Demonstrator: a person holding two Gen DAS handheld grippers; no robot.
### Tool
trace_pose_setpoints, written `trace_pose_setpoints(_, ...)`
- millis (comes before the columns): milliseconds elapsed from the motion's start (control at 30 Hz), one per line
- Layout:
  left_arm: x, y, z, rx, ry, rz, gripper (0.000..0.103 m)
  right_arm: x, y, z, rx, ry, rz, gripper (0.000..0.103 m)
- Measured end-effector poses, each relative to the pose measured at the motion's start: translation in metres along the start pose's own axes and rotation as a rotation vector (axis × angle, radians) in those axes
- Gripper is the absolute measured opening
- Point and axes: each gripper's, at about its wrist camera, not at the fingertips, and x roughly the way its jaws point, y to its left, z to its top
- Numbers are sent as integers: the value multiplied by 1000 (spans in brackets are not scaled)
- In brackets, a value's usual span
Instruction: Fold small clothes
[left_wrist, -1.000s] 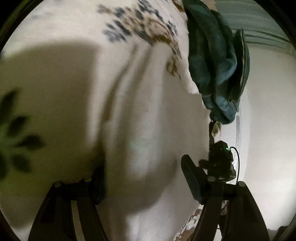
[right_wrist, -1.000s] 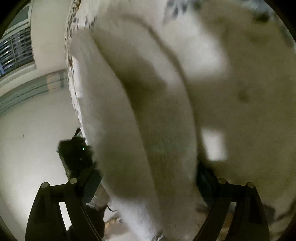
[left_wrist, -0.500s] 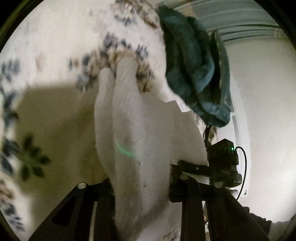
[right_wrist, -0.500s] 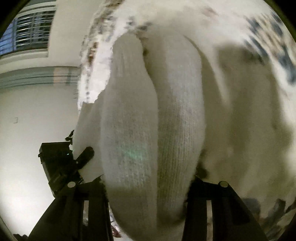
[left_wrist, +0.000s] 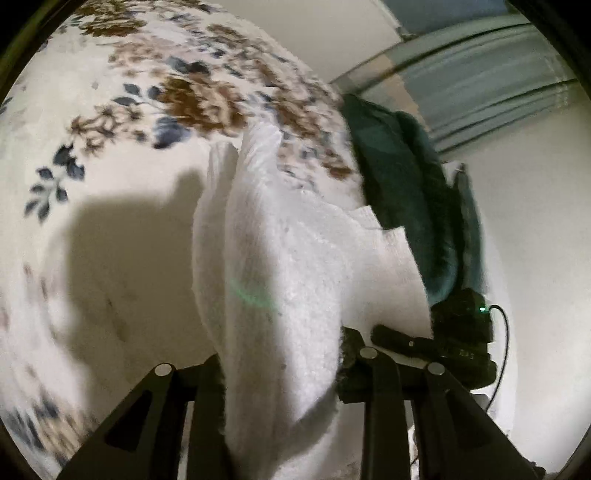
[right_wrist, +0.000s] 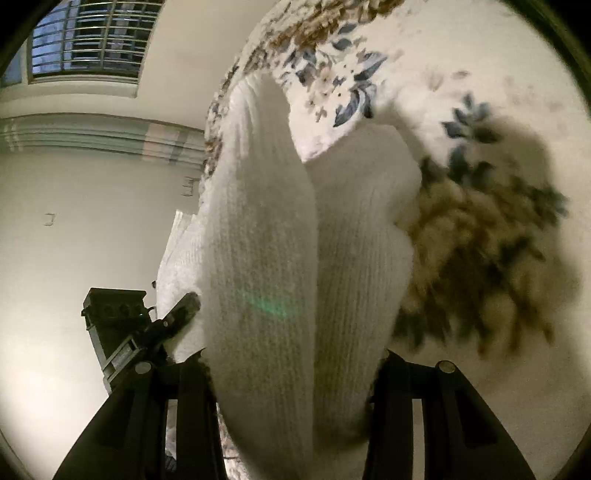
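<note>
A white knitted garment (left_wrist: 280, 266) hangs in thick folds between the two grippers, lifted off the floral bedspread (left_wrist: 110, 110). My left gripper (left_wrist: 284, 369) is shut on one bunched edge of it. My right gripper (right_wrist: 295, 369) is shut on the other edge of the same garment (right_wrist: 266, 240). Each gripper shows in the other's view: the right one low right in the left wrist view (left_wrist: 458, 332), the left one low left in the right wrist view (right_wrist: 147, 325). Both sets of fingertips are buried in the knit.
A dark green cloth (left_wrist: 406, 192) lies bunched on the bedspread's edge behind the garment. A plain wall (right_wrist: 74, 221) with a striped border and a barred window (right_wrist: 88, 37) is beyond the bed. The bedspread (right_wrist: 461, 110) fills the right side.
Both grippers closed on the white garment and lifted it away from the bedspread. The view pulled back, so more of the bed, wall and window shows.
</note>
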Motion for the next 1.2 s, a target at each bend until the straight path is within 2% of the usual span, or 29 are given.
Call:
trace_pose_setpoints(167,47,58,11,-65,105,91,30,50,-26,16,32,52,-89,47)
trace_pose_setpoints(233,53,68,7,-87,126,100,33,56,-32,10,34,73,-145,56)
trace_pose_setpoints(267,50,68,3,-86,126,98,35,56,-32,8,35,80,-156,57)
trace_pose_setpoints(300,47,66,1,-79,126,111,36,51,-30,2,23,86,-186,64)
trace_pose_setpoints(400,33,54,-7,-50,112,183,43,35,-15,-11,-57,70,-370,79)
trace_pose_setpoints(433,27,47,-12,-28,108,230,47,29,-9,-17,-93,57,-446,84)
trace_pose_setpoints(467,23,41,-15,-7,101,285,51,23,-2,-25,-131,42,-524,85)
trace_pose_setpoints(533,11,30,-22,36,80,376,51,13,18,-43,-201,2,-664,93)
trace_pose_setpoints(600,-2,9,-36,118,41,512,51,8,33,-57,-237,-15,-777,102)
trace_pose_setpoints(633,-9,-2,-44,162,19,580,59,2,39,-64,-246,-24,-814,102)
trace_pose_setpoints(667,-12,-10,-50,186,7,614,80,1,46,-73,-256,-40,-848,102)
trace_pose_setpoints(700,-17,-17,-56,200,-4,636,89,-8,51,-82,-258,-68,-878,102)
trace_pose_setpoints(733,-23,-26,-63,208,-14,647,103,-17,52,-86,-256,-94,-899,103)
trace_pose_setpoints(900,-61,-77,-91,240,-106,700,103,-72,102,-131,-285,-237,-988,103)
trace_pose_setpoints(1200,-157,-176,-141,282,-200,747,103,-184,222,-218,-344,-381,-971,103)
